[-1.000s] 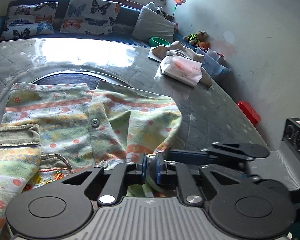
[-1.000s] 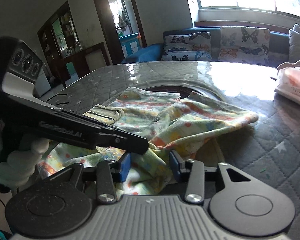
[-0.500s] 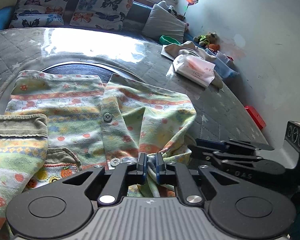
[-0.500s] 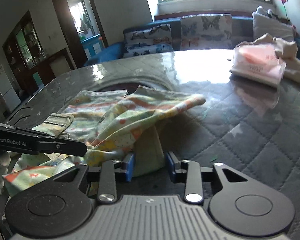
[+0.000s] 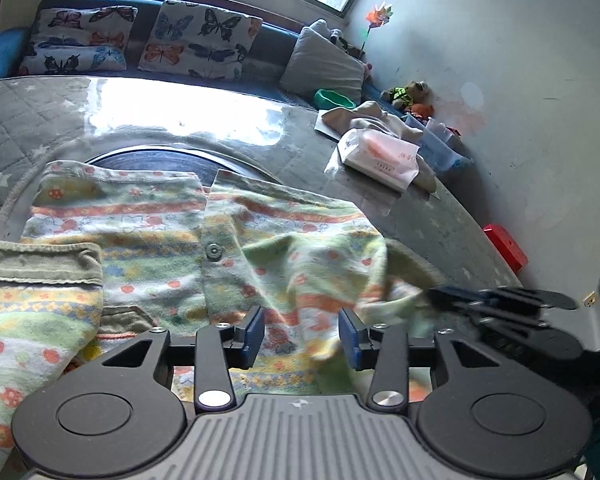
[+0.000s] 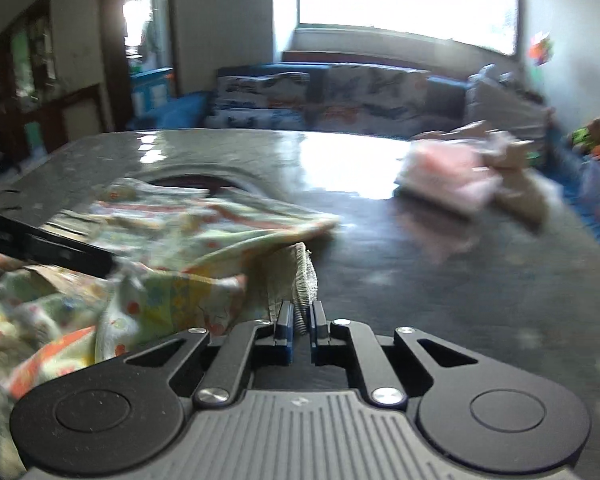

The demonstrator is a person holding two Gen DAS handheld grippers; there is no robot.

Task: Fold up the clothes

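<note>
A child's green patterned garment (image 5: 188, 240) with snap buttons lies spread on the quilted table (image 5: 40, 120). My left gripper (image 5: 302, 334) is open, its jaws wide apart just above the garment's near folds. My right gripper (image 6: 300, 326) is shut on the garment's stitched edge (image 6: 305, 276), at the right side of the cloth. The right gripper also shows in the left wrist view (image 5: 500, 304), blurred, against the garment's right edge. The garment in the right wrist view (image 6: 160, 240) is bunched at the left.
A pink tissue pack (image 5: 380, 156) on beige cloth (image 5: 368, 118) sits at the table's far right. A green bowl (image 5: 334, 98), toys (image 5: 410, 94) and a red box (image 5: 506, 246) lie beyond the edge. A sofa with butterfly cushions (image 5: 204, 46) stands behind.
My left gripper has opened and let go of the garment. My right gripper has closed on the garment's edge and is moving; its view is blurred.
</note>
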